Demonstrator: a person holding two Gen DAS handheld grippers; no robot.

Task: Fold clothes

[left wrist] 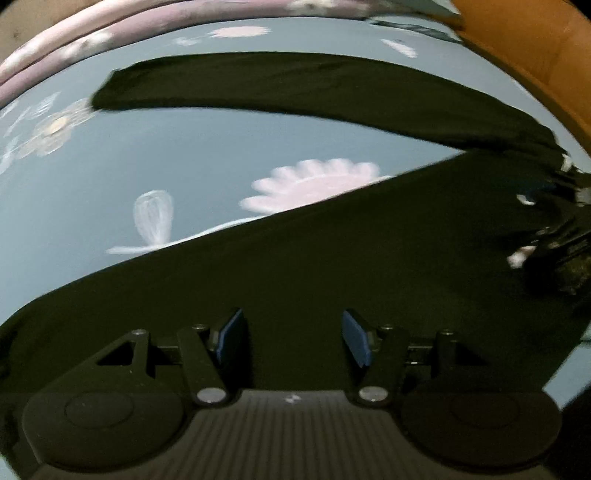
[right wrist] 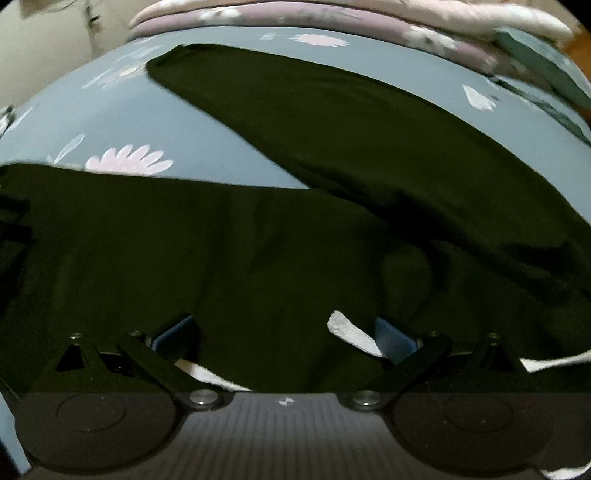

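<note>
Dark trousers (left wrist: 369,277) lie spread on a blue flowered bedsheet (left wrist: 147,155). One leg (left wrist: 295,85) stretches across the far side, and the nearer part fills the foreground. My left gripper (left wrist: 291,325) hovers over the near part, open, with nothing pinched between its blue pads (left wrist: 231,336). In the right wrist view the trousers (right wrist: 221,258) bunch at the waist, with the other leg (right wrist: 332,129) running up and to the left. My right gripper (right wrist: 284,328) stands wide open over the waist. A white drawstring (right wrist: 351,334) lies by its right pad.
Folded lilac and pink bedding (right wrist: 332,14) is stacked along the far edge of the bed (left wrist: 74,40). An orange-brown wooden piece (left wrist: 535,55) stands at the far right. A blurred dark shape (left wrist: 554,236) sits on the trousers at the left wrist view's right edge.
</note>
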